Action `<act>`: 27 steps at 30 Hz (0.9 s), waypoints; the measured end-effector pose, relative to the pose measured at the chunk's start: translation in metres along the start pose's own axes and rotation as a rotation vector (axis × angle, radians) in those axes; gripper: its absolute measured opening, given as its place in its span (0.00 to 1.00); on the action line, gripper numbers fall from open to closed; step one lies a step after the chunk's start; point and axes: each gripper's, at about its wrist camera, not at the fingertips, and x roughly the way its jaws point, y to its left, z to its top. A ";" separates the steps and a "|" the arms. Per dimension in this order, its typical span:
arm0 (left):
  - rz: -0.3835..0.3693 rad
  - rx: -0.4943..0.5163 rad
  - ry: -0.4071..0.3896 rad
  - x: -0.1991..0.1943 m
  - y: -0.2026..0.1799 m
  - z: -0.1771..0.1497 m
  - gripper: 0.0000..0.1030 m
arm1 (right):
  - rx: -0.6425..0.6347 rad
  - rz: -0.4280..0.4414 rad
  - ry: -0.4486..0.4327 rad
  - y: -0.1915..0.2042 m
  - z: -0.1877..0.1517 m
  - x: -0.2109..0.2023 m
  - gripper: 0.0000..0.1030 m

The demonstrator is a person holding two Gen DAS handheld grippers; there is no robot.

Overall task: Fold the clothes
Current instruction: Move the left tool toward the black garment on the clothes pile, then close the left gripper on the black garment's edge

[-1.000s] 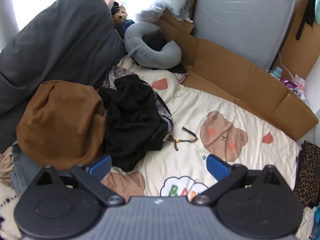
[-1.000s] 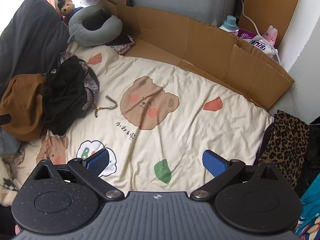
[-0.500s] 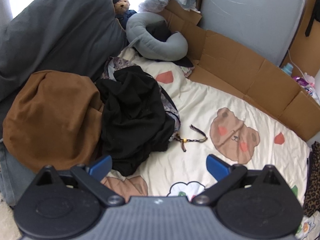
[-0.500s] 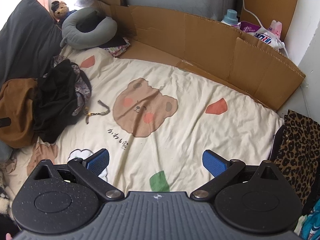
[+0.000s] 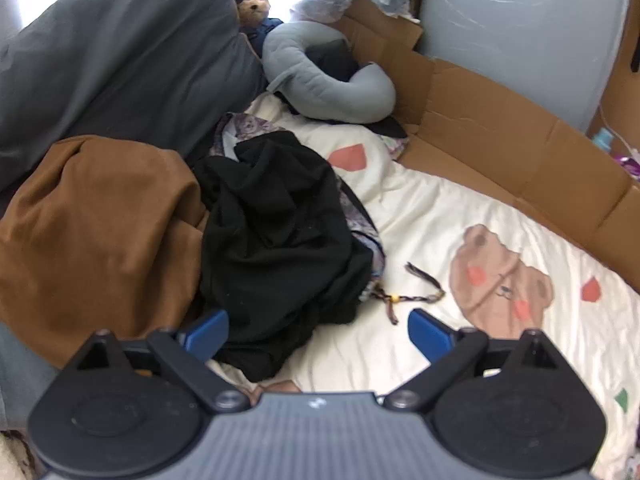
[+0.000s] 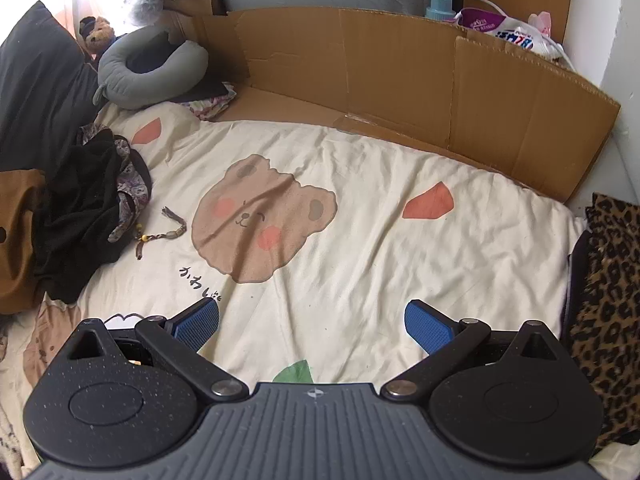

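Note:
A crumpled black garment [image 5: 280, 240] lies heaped on the cream bear-print sheet [image 5: 460, 220], over a purple patterned garment [image 5: 364, 228]. A brown garment [image 5: 96, 228] is bunched to its left. My left gripper [image 5: 318, 330] hangs open just above the black garment's near edge, nothing between its blue pads. In the right wrist view the same black garment [image 6: 84, 208] and brown garment [image 6: 16, 240] sit at the left. My right gripper [image 6: 312, 324] is open over bare sheet [image 6: 360, 240], holding nothing.
A braided cord with beads [image 5: 404, 300] lies right of the pile. A grey neck pillow [image 5: 320, 80], a dark pillow [image 5: 112, 52] and a teddy bear [image 5: 254, 0] are at the back. Cardboard [image 6: 400, 80] walls the far side. Leopard-print cloth [image 6: 604, 288] lies at right.
My left gripper has moved forward and lower toward the black garment, which now fills more of the view. My right gripper has advanced over the sheet. Both stay open.

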 end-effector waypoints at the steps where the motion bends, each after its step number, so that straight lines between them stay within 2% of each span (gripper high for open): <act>1: 0.005 0.004 -0.003 0.005 0.000 -0.003 0.90 | 0.000 0.006 -0.006 0.001 -0.004 0.004 0.99; 6: 0.022 0.046 -0.015 0.029 0.001 -0.018 0.85 | -0.001 0.038 -0.037 0.004 -0.022 0.024 0.99; 8: 0.037 0.034 -0.028 0.036 0.006 -0.023 0.85 | -0.016 0.044 -0.032 0.008 -0.028 0.028 0.99; 12: 0.044 0.019 -0.038 0.051 0.015 -0.026 0.78 | -0.039 0.059 -0.023 0.016 -0.039 0.034 0.99; 23: 0.020 0.074 -0.069 0.090 0.018 -0.030 0.75 | -0.050 0.089 0.004 0.017 -0.054 0.045 0.99; 24: 0.018 0.086 -0.076 0.095 0.017 -0.032 0.72 | -0.048 0.091 0.008 0.017 -0.055 0.047 0.99; 26: 0.041 0.102 -0.091 0.108 0.018 -0.036 0.56 | -0.050 0.095 0.016 0.018 -0.058 0.049 0.99; 27: 0.055 0.096 -0.080 0.115 0.019 -0.037 0.41 | -0.055 0.095 0.021 0.019 -0.058 0.050 0.99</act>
